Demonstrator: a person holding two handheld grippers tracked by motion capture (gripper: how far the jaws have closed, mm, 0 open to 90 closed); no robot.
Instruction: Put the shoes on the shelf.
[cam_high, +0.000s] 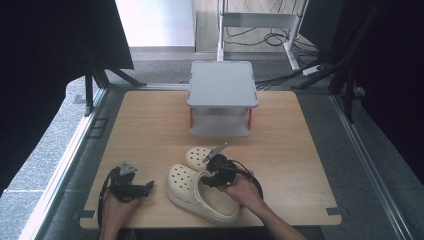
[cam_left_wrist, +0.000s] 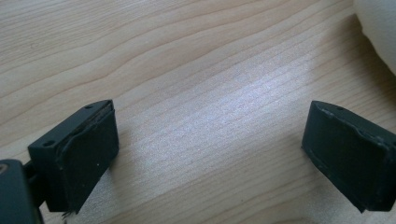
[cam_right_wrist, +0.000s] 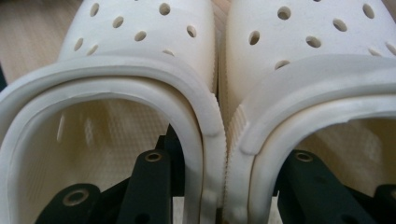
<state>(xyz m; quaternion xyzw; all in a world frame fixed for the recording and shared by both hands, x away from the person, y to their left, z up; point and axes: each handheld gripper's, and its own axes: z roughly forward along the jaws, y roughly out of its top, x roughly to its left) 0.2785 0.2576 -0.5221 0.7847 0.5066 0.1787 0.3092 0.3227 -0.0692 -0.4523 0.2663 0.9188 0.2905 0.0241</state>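
Observation:
Two cream clogs with holes lie side by side near the table's front edge, the near clog (cam_high: 192, 192) and the far clog (cam_high: 196, 155). In the right gripper view the left clog (cam_right_wrist: 116, 70) and the right clog (cam_right_wrist: 317, 56) touch. My right gripper (cam_high: 216, 174) (cam_right_wrist: 224, 179) has one jaw inside each clog and is shut on their two adjoining inner walls. My left gripper (cam_high: 137, 188) (cam_left_wrist: 210, 149) rests low over bare wood to the left of the clogs, open with nothing between its jaws. A clog's edge (cam_left_wrist: 380, 28) shows at that view's top right.
A grey two-level stand (cam_high: 222, 85) with orange posts sits at the table's back middle. The wooden table (cam_high: 145, 125) has bare room at left and right. Black curtains and frame legs flank the table; cables lie on the floor behind.

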